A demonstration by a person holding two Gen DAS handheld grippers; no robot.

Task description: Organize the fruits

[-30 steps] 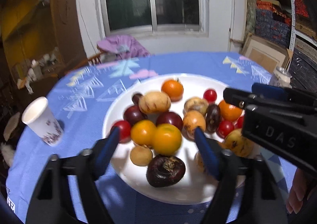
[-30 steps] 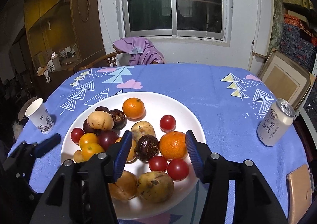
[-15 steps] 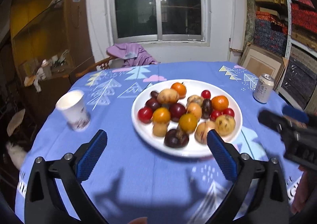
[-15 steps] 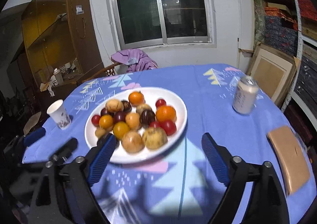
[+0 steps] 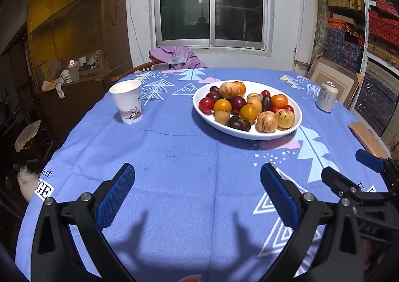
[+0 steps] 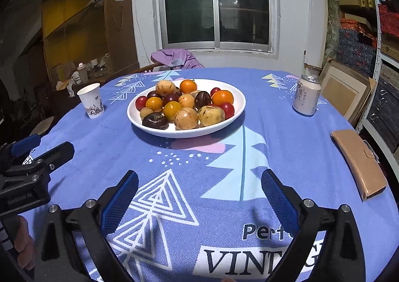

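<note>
All the fruits [image 6: 185,105] lie together in the white plate [image 6: 233,117] at the middle of the tabletop [image 6: 286,147], so sorting looks finished. The left gripper [image 5: 197,194] is wide open and empty. The right gripper [image 6: 199,194] is opening, nothing between its jaws, both well apart from the plate.

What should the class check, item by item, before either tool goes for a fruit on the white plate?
1. Left tool open with nothing between its pads: ok.
2. Right tool open with nothing between its pads: ok.
3. All fruit on the white plate, none loose on the tablecloth: ok.
4. Paper cup and drink can upright, apart from the plate: ok.
5. A separate container to sort fruit into: not ok, none in view.
6. Wallet near the table edge, clear of the plate: ok.
</note>
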